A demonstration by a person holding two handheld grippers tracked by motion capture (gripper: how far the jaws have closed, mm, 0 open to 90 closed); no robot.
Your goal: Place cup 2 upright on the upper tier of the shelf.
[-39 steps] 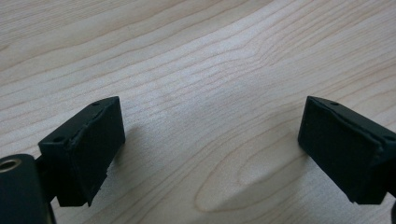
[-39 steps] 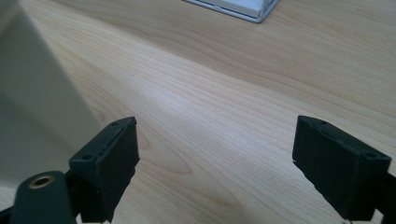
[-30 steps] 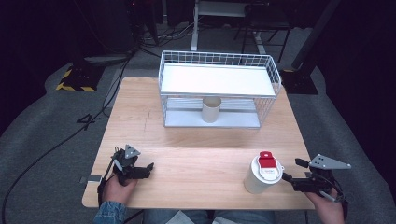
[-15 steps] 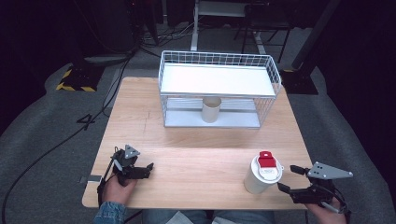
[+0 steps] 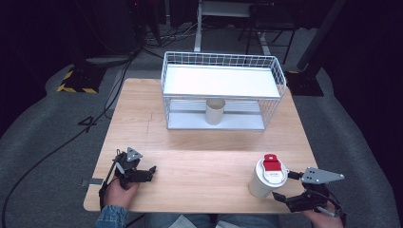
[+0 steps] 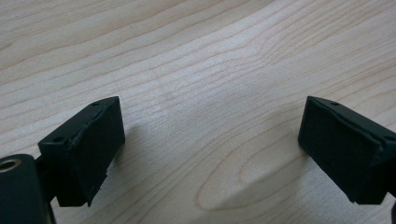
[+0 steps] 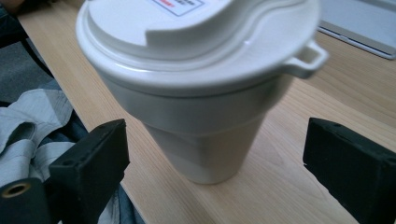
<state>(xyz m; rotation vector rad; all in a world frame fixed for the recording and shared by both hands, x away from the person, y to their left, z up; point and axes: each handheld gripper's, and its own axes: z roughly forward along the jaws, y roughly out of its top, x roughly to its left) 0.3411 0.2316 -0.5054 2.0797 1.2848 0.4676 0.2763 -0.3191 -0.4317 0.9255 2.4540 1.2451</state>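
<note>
White lidded cup (image 5: pixel 267 176) upright | right tool (image 5: pixel 290 186) just opening, apart, beside it | left tool (image 5: pixel 151 170) apart

A light wooden table (image 5: pixel 190 137) with a visible grain carries a white wire-mesh basket rack (image 5: pixel 223 90) at its far middle. The rack has a flat white top shelf (image 5: pixel 218 80) and a pale lower tray (image 5: pixel 190 121) resting on the table. On that lower tray, under the shelf and about in the middle, stands a short beige cardboard tube (image 5: pixel 215 110), upright and open at the top. Around the table lies grey carpet floor (image 5: pixel 43 137). On the floor at the far left sits a black block with yellow-and-black hazard stripes (image 5: pixel 76 81). A black cable (image 5: pixel 62 142) runs across the carpet to the left of the table.
</note>
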